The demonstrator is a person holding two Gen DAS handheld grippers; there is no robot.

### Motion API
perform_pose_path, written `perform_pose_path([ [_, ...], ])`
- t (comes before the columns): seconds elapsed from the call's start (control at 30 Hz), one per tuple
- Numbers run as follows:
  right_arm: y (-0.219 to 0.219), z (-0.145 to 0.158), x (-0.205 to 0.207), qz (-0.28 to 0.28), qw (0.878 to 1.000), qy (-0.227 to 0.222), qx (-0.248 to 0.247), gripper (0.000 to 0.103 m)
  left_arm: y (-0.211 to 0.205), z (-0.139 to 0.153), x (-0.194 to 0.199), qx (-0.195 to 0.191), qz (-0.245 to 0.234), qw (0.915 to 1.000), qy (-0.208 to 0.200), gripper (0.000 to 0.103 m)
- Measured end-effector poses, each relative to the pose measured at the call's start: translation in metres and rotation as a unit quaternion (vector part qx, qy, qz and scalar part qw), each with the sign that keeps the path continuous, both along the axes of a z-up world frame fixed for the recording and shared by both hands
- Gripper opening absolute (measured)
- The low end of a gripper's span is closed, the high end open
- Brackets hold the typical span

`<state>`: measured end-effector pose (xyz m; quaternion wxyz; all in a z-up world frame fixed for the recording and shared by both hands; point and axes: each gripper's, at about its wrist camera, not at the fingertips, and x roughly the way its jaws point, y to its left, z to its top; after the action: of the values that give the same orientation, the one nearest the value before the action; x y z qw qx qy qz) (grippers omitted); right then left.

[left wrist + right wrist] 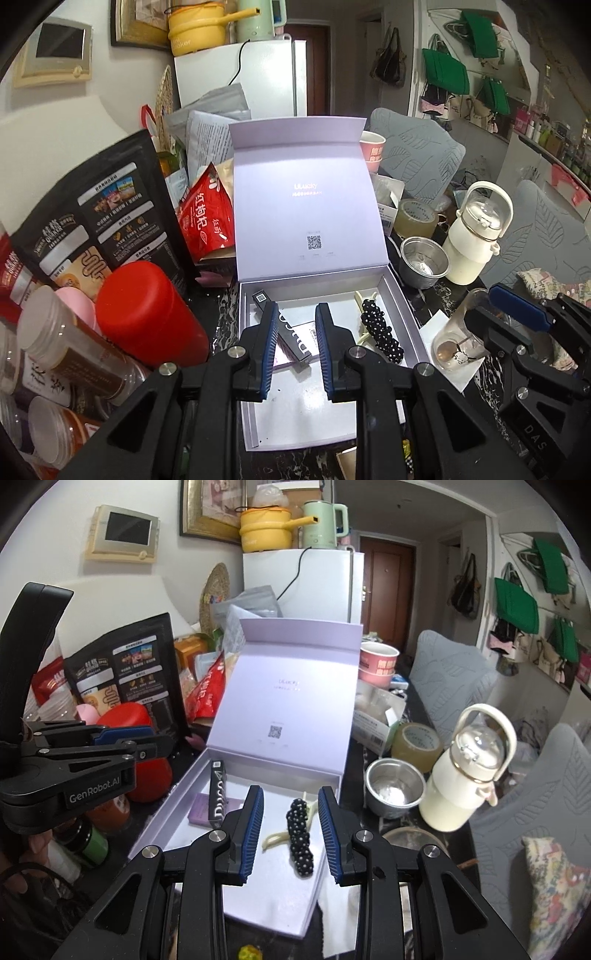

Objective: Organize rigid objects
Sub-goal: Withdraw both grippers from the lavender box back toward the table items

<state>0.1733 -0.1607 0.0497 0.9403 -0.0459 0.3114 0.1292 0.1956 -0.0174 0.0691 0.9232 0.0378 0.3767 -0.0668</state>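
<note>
A lavender gift box (406, 314) lies open on the dark table with its lid (288, 686) standing upright. Inside it lie a slim black box (291, 332), a small purple box (199, 810) and a black dotted hair clip (300, 834) on a cream piece. My left gripper (298, 332) hovers above the box's left half, shut down to a narrow gap with nothing in it. My right gripper (291, 812) hangs over the hair clip, open and empty. Each gripper also shows in the other's view: the right gripper (495, 314) and the left gripper (162, 740).
A red canister (147, 314), jars and a black pouch (99, 206) crowd the left. To the right stand a steel cup (393, 790), a white bottle (465, 771), a tape roll (417, 746) and a glass cup (458, 339). Grey cushions lie beyond.
</note>
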Motion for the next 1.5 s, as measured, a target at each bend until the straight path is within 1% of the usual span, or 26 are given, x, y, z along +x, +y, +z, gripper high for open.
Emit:
perform_pose_path([
  [0.07, -0.001, 0.004, -0.008, -0.003, 1.000, -0.006, -0.001, 0.031, 0.000, 0.004, -0.008, 0.005, 0.000, 1.0000, -0.006, 0.020],
  [0.1, -0.001, 0.006, -0.013, -0.004, 1.000, -0.009, -0.002, 0.033, 0.000, 0.005, -0.013, 0.004, -0.001, 1.0000, -0.007, 0.020],
  [0.13, -0.002, 0.007, -0.016, -0.005, 1.000, -0.011, -0.002, 0.036, 0.001, 0.006, -0.016, 0.003, -0.002, 1.0000, -0.008, 0.020],
  [0.2, -0.003, 0.010, -0.026, -0.006, 1.000, -0.017, 0.002, 0.037, 0.002, 0.008, -0.023, 0.001, -0.006, 0.9999, -0.011, 0.021],
  [0.27, -0.004, 0.012, -0.033, -0.009, 1.000, -0.019, 0.002, 0.037, 0.002, 0.009, -0.031, 0.001, -0.008, 0.9999, -0.013, 0.039],
  [0.33, -0.005, 0.012, -0.041, -0.013, 1.000, -0.021, 0.000, 0.038, 0.002, 0.011, -0.038, -0.003, -0.013, 0.9997, -0.019, 0.095],
  [0.37, -0.006, 0.012, -0.044, -0.014, 1.000, -0.022, -0.001, 0.039, 0.003, 0.013, -0.044, -0.006, -0.015, 0.9995, -0.028, 0.102],
  [0.4, -0.007, 0.012, -0.048, -0.016, 1.000, -0.022, -0.001, 0.039, 0.003, 0.014, -0.050, -0.006, -0.016, 0.9992, -0.037, 0.103],
  [0.53, -0.011, 0.014, -0.065, -0.023, 0.999, -0.028, -0.001, 0.040, 0.002, 0.016, -0.066, 0.000, -0.021, 0.9990, -0.039, 0.103],
  [0.67, -0.017, 0.014, -0.083, -0.032, 0.999, -0.035, 0.001, 0.046, 0.000, 0.013, -0.083, 0.004, -0.028, 0.9989, -0.038, 0.103],
  [0.93, -0.022, 0.006, -0.114, -0.045, 0.998, -0.033, 0.000, 0.047, -0.005, 0.000, -0.112, 0.001, -0.046, 0.9986, -0.028, 0.103],
  [1.03, -0.023, 0.002, -0.123, -0.051, 0.998, -0.031, 0.002, 0.049, -0.005, -0.006, -0.119, 0.000, -0.049, 0.9985, -0.023, 0.103],
  [1.17, -0.023, -0.005, -0.132, -0.056, 0.998, -0.028, 0.001, 0.049, -0.004, -0.011, -0.128, -0.001, -0.048, 0.9986, -0.022, 0.103],
  [1.3, -0.025, -0.009, -0.140, -0.060, 0.998, -0.026, 0.004, 0.049, -0.002, -0.015, -0.136, -0.010, -0.047, 0.9986, -0.021, 0.103],
  [1.43, -0.026, -0.016, -0.148, -0.064, 0.998, -0.020, 0.008, 0.052, -0.001, -0.022, -0.144, -0.019, -0.046, 0.9985, -0.024, 0.103],
  [1.5, -0.026, -0.019, -0.151, -0.067, 0.998, -0.018, 0.007, 0.052, -0.001, -0.028, -0.147, -0.021, -0.049, 0.9984, -0.022, 0.103],
])
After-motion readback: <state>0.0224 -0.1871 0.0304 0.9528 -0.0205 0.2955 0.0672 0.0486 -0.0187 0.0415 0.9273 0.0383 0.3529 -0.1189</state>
